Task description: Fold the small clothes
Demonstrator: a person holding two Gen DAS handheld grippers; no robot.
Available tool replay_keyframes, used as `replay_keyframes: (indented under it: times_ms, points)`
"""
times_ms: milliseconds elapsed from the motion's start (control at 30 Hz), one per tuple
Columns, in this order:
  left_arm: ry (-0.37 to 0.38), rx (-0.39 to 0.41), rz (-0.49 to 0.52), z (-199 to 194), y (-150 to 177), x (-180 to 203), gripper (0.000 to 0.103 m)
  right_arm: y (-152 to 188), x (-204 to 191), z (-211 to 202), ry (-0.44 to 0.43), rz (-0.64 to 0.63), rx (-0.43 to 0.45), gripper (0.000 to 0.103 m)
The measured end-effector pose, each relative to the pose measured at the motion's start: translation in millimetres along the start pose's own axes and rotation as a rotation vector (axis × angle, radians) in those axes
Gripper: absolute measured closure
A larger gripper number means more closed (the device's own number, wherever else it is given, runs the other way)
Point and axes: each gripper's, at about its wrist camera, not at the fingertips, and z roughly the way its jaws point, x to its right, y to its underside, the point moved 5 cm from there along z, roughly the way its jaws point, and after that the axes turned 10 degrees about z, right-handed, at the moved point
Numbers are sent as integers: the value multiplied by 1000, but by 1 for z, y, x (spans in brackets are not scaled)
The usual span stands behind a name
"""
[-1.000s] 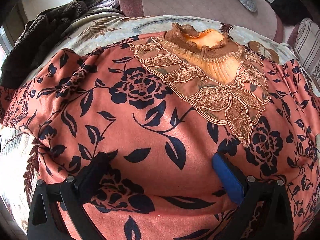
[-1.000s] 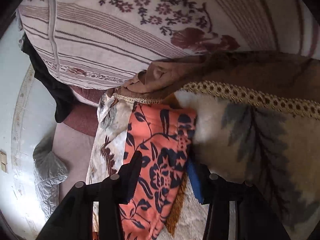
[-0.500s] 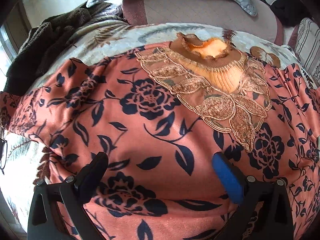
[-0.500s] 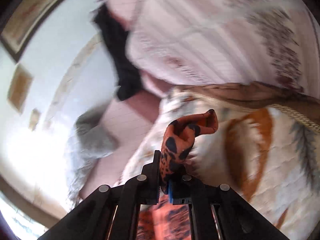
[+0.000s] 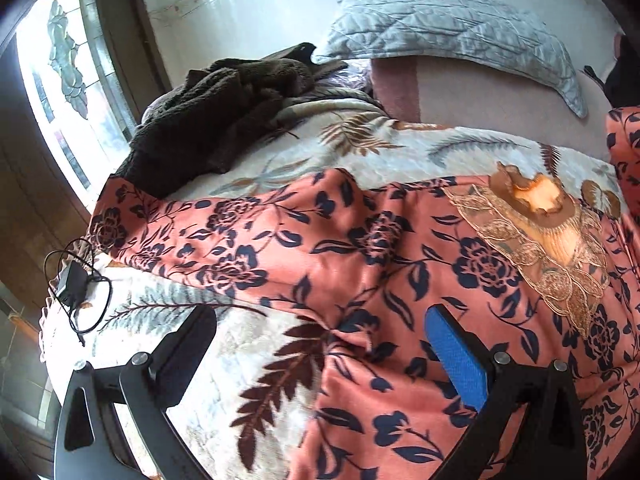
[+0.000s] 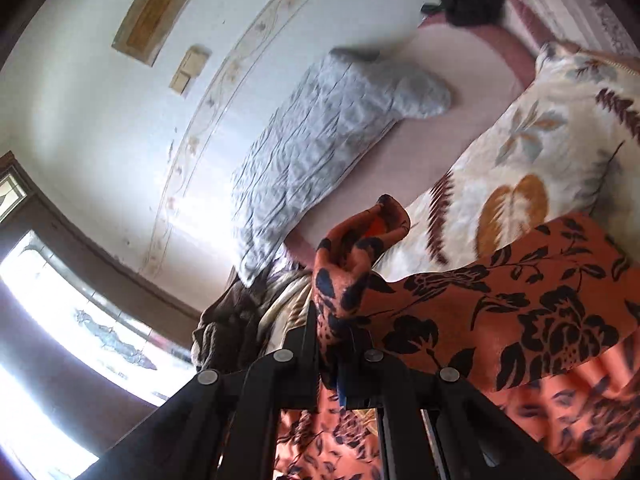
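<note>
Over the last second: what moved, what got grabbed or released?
The right gripper closed on the sleeve of the floral top and lifted it off the blanket, up over the garment. The left gripper shifted toward the other sleeve, open and holding nothing. The top's body, collar and dark clothes pile stayed put.

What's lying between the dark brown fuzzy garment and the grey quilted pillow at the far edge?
In the left wrist view, nothing separate: the dark brown fuzzy garment reaches the grey quilted pillow, its far tip meeting the pillow's corner.
</note>
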Motion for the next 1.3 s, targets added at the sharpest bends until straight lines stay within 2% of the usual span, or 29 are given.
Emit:
replay_keyframes:
  times_ms: [67,167,200,233,267,300,367,433,500,600,700,767,867,900,933,1033,1167,1300]
  points:
    - [-5,-8,-34,4,0,-15,0,37,-17,31,-40,14,-79,95]
    - [-30,-18,-61,8,2,-32,0,80,-28,67,-19,13,-185,88]
    - [-38,-21,-66,10,3,-35,0,91,-32,74,-25,1,-220,64]
    - [-39,-25,-73,10,4,-38,0,101,-34,73,-36,-4,-251,22]
    - [-35,-27,-82,10,4,-41,0,107,-34,69,-62,3,-258,13]
    - [-33,-27,-91,10,5,-43,0,109,-37,62,-88,-5,-242,13]
    - [-32,-21,-104,9,5,-44,0,108,-42,42,-79,-66,-213,13]
    - [-26,-14,-106,7,4,-42,0,98,-38,28,-46,-103,-184,13]
    - [-21,-11,-97,6,3,-37,0,84,-26,9,24,-128,-161,13]
    - [-16,-6,-64,6,1,-23,0,65,6,-32,136,-167,-108,14]
    - [-6,12,-21,2,-2,-4,0,60,45,-78,200,-160,-67,15]
    - [7,33,12,-2,-4,11,0,60,69,-107,221,-143,-47,16]
    - [18,68,75,-8,-4,38,0,60,98,-142,225,-101,-4,23]
    - [25,75,95,-9,-4,47,0,58,106,-147,233,-79,0,28]
    - [30,82,110,-11,-4,56,0,55,112,-149,241,-63,0,36]
    - [43,123,141,-19,-8,75,0,46,116,-146,266,-87,-3,48]
    - [69,137,158,-15,-21,98,0,38,125,-116,291,-81,-65,50]
    - [144,28,156,16,-29,118,0,36,133,-74,332,-100,-133,50]
